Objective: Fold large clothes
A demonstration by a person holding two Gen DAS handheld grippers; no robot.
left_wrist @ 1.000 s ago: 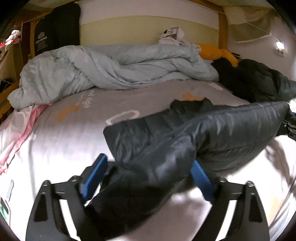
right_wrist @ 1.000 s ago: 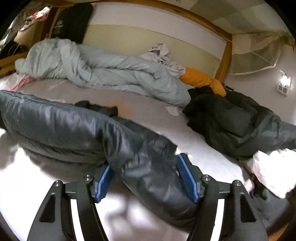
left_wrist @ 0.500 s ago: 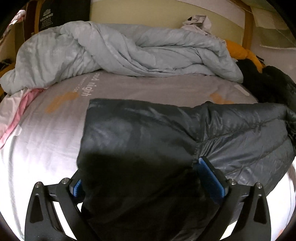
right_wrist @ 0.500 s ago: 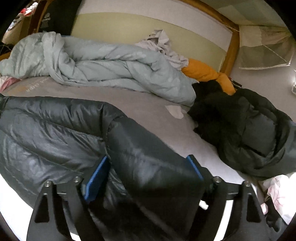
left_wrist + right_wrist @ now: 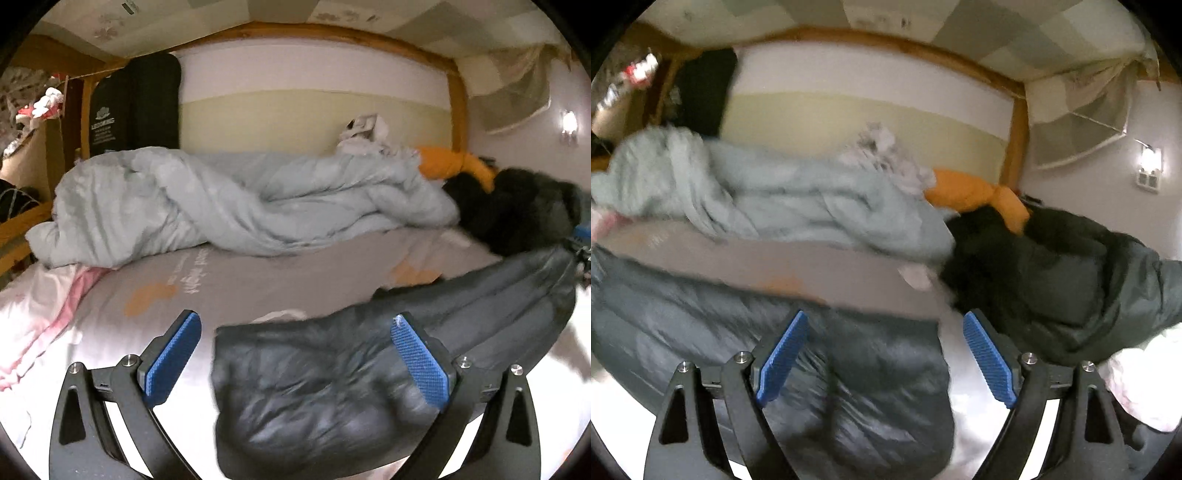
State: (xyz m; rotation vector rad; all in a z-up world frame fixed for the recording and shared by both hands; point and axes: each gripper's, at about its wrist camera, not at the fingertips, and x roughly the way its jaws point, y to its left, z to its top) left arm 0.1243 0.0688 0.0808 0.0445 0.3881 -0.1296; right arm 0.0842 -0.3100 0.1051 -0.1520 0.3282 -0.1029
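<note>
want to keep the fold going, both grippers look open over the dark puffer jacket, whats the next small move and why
Probably lower both grippers again and re-grip for the next fold. The left gripper and right gripper have just been opening and hold nothing, and the dark puffer jacket lies released on the bed sheet, loosely doubled and puffed up.

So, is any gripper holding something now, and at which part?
Nothing is held. The left gripper and right gripper have just been opening; the dark puffer jacket lies loose between their pads.

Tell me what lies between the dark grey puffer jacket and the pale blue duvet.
Only bare grey printed bedsheet separates the dark grey puffer jacket from the pale blue duvet; left wrist view shows it.
</note>
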